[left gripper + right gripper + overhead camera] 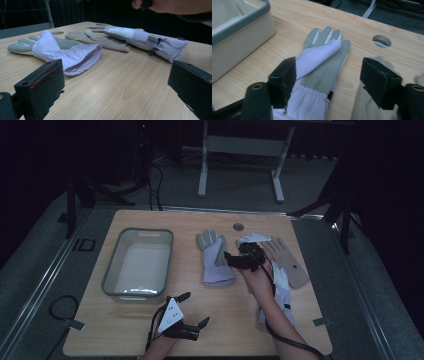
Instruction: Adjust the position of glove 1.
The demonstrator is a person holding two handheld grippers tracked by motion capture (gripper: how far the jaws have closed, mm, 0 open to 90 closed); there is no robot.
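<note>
A grey and lavender glove (215,260) lies flat in the middle of the table, fingers pointing away; it is also in the left gripper view (62,50). My right gripper (231,260) hovers at its right side, pointing left. In the right gripper view the gripper (330,82) stands open, jaws well apart, with the glove (322,67) lying below and between them, untouched by the pads. My left gripper (194,309) rests near the front edge, open, with nothing between its jaws (117,90).
A grey-rimmed basin (112,265) stands at the left, its wall (242,22) close to the glove. A tan glove (287,260) and a second lavender glove (282,292) lie at the right, partly under my right forearm. A round hole (238,226) marks the table's far side.
</note>
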